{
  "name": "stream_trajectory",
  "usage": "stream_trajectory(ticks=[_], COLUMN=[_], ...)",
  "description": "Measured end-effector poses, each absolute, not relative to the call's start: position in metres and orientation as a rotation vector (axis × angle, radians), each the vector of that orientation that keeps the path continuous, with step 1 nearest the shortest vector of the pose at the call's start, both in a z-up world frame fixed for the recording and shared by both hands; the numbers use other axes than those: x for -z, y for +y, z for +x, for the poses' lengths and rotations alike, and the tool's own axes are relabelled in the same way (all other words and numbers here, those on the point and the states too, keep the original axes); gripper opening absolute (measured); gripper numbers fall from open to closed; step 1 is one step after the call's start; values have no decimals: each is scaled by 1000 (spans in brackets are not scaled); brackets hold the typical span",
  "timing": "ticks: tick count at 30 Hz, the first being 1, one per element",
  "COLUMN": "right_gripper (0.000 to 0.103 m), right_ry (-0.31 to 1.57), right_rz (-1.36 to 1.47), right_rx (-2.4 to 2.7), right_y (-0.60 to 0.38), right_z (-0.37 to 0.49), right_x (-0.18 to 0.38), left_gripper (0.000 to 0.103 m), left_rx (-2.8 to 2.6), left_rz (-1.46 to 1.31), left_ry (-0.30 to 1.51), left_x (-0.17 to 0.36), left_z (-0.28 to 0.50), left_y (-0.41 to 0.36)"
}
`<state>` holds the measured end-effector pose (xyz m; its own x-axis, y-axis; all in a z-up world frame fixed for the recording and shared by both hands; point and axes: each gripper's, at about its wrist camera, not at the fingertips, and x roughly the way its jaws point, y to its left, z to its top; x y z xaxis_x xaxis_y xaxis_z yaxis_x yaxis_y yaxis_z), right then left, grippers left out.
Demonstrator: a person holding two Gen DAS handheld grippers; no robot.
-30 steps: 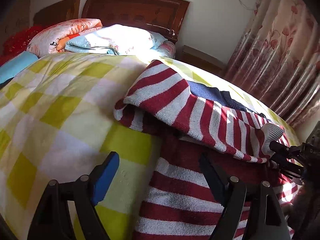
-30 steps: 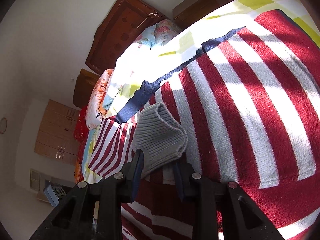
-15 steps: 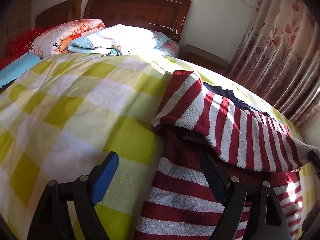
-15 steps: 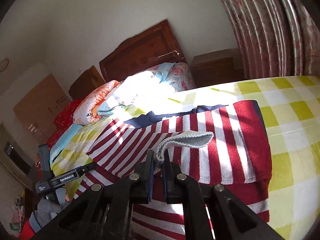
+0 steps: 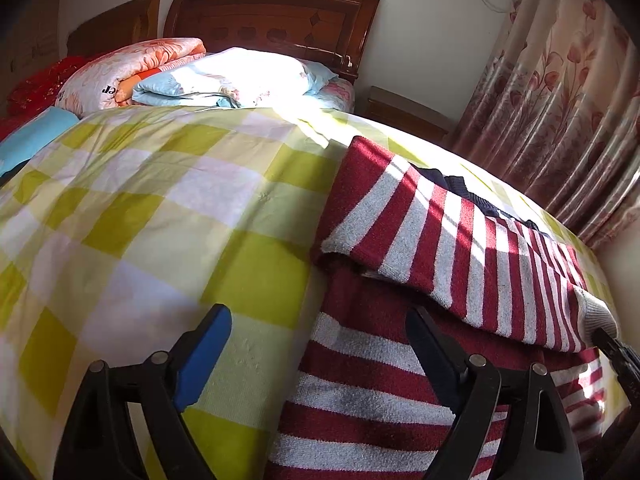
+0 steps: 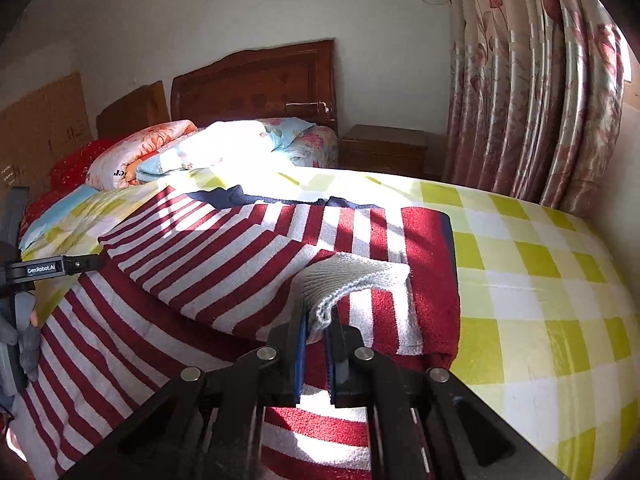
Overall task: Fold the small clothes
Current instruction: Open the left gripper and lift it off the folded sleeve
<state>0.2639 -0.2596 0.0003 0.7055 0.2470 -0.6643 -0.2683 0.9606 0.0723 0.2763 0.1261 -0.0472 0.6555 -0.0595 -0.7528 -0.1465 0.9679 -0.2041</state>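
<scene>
**Sleeve cuff pinched, left side idle**

While my right gripper [image 6: 316,334] pinches the grey ribbed cuff [image 6: 352,280] of the red-and-white striped knitted sweater [image 6: 192,272], its jaws are nearly together with only the fabric between them. That sweater lies spread on the yellow-and-white checked bedspread [image 6: 532,280], the sleeve folded across the body and a dark navy garment [image 6: 236,196] showing at its far edge.

Around it I see a carved brown wooden headboard [image 5: 276,16], a rolled orange floral quilt [image 5: 132,68] and a pale blue floral quilt [image 5: 232,80] at the head of the bed, a brown wooden bedside cabinet [image 6: 384,148] and pink floral curtains [image 6: 536,92] on the right. Nothing lies on the sweater's body.

From the right wrist view, the left gripper's housing carries a label reading "GenRobot.AI" [image 6: 40,270]; the orange quilt bears printed letters too partial to read.

My left gripper [image 5: 320,344] points down at the bed with its jaws wide apart, its blue-padded finger [image 5: 204,356] over the bedspread and its other finger over the sweater's hem, holding nothing. A grey-gloved hand [image 6: 24,340] carries it.
</scene>
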Motion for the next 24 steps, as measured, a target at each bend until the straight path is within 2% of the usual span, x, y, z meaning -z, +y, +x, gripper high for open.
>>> stream_trajectory(ticks=[3, 12, 19, 24], right_gripper=[21, 22, 23, 24], right_ry=[816, 705, 859, 833], right_rz=[17, 36, -53, -43], right_rx=[-245, -144, -221, -236], right_y=[-271, -285, -246, -250], right_z=[269, 263, 296, 292], right_x=[7, -27, 12, 15], left_gripper=[103, 103, 103, 103], left_rx=[-45, -31, -59, 34], left_rz=[-260, -267, -261, -202], left_ry=[857, 858, 833, 760], left_x=[47, 47, 40, 6], left_z=[276, 278, 274, 292], left_y=[126, 125, 127, 104])
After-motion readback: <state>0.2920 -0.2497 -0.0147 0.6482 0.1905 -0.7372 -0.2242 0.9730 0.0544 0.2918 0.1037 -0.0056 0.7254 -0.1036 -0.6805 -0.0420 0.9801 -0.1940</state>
